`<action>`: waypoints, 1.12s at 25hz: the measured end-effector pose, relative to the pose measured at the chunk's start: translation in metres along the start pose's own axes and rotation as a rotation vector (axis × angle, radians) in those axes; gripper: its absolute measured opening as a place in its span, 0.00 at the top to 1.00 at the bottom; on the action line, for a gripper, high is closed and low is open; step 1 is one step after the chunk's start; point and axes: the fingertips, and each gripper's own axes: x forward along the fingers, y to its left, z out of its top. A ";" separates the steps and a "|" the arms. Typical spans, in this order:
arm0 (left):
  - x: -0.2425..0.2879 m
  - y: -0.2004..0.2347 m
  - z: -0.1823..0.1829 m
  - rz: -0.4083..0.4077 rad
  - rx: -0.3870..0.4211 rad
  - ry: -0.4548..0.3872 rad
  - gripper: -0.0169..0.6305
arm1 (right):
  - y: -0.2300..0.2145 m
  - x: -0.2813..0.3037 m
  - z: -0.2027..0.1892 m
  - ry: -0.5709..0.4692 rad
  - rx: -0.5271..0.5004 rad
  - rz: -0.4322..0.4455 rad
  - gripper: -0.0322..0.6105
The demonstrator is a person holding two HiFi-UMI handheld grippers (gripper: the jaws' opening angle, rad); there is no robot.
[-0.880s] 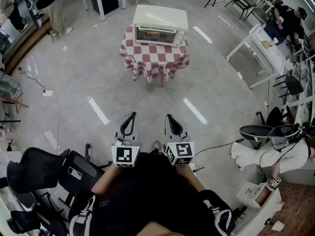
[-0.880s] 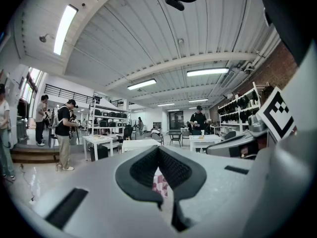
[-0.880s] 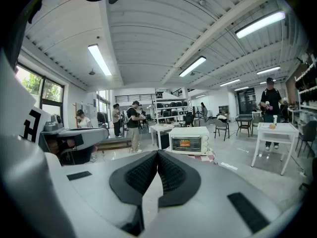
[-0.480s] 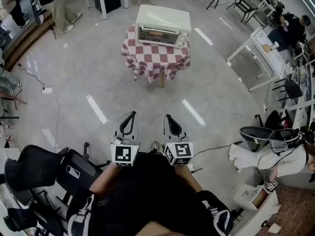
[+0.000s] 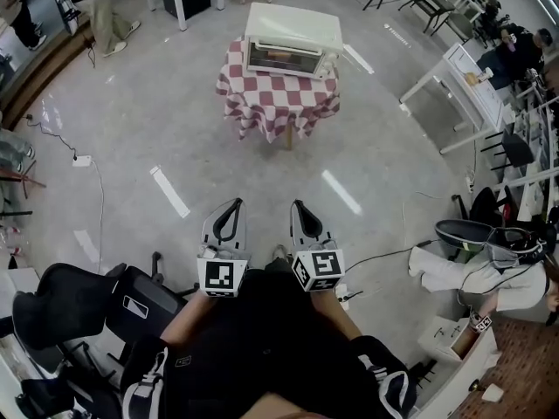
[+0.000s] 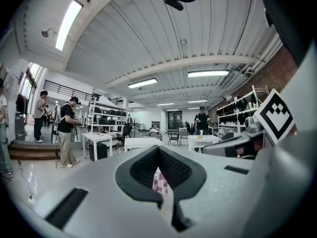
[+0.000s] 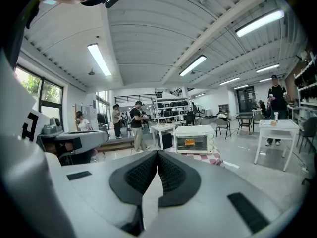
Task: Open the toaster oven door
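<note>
Left gripper (image 5: 232,206): jaws closed, nothing in them. Well ahead, a cream toaster oven (image 5: 291,42) sits on a checked-cloth table (image 5: 275,103), door shut. Right gripper (image 5: 300,208): closed, empty too. Judgement: stiff glass-fronted door, and the light oven may slide. Grip the handle along the door's top edge.

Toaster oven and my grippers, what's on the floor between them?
Nothing. In the head view only bare grey floor, with pale streaks, separates the left gripper and right gripper from the toaster oven on its checkered table.

No legible text or labels anywhere
</note>
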 end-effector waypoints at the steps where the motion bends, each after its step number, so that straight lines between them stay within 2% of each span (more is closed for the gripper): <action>1: -0.002 0.003 -0.001 -0.006 0.004 -0.006 0.96 | 0.004 0.002 -0.002 0.001 0.002 -0.001 0.91; 6: -0.004 0.015 -0.014 -0.027 0.023 0.006 0.96 | 0.018 0.014 -0.008 -0.005 0.020 -0.008 0.91; 12: 0.013 0.031 -0.030 -0.017 0.001 0.051 0.96 | 0.010 0.040 -0.015 0.017 0.026 -0.010 0.91; 16: 0.045 0.038 -0.028 -0.007 0.017 0.036 0.96 | -0.011 0.068 -0.011 0.017 0.022 0.000 0.91; 22: 0.113 0.051 -0.026 0.022 0.014 0.066 0.96 | -0.054 0.123 0.008 0.016 0.014 0.026 0.91; 28: 0.204 0.055 0.000 0.024 0.032 0.043 0.96 | -0.110 0.183 0.045 0.006 -0.005 0.058 0.91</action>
